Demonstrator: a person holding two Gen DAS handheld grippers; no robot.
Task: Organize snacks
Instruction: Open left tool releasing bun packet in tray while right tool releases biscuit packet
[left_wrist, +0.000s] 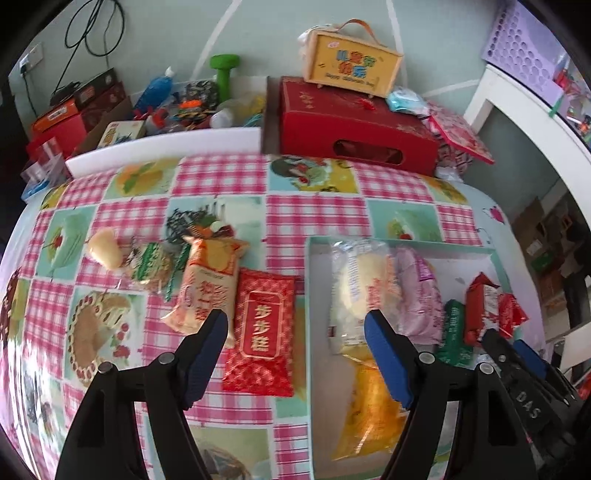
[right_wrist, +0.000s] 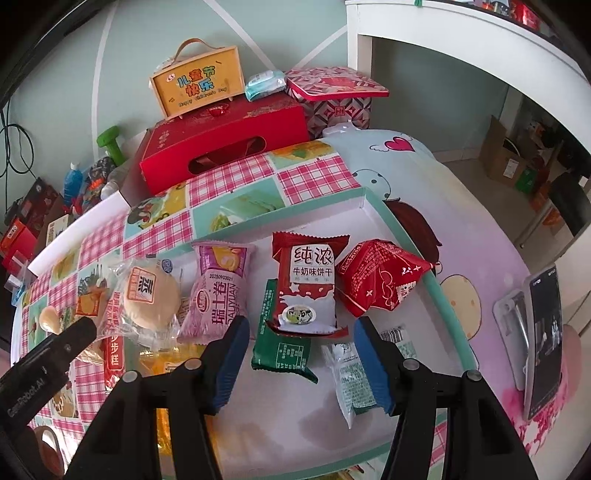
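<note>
A lived-in home room — behind the checked tablecloth stand a red gift box, a green dumbbell and wall-socket cables.

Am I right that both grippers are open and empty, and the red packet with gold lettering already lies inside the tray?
Not quite. The left gripper and right gripper are open and empty, but the red packet with gold lettering lies on the checked tablecloth, just outside the tray, by its left wall. The left wrist view shows this.
</note>
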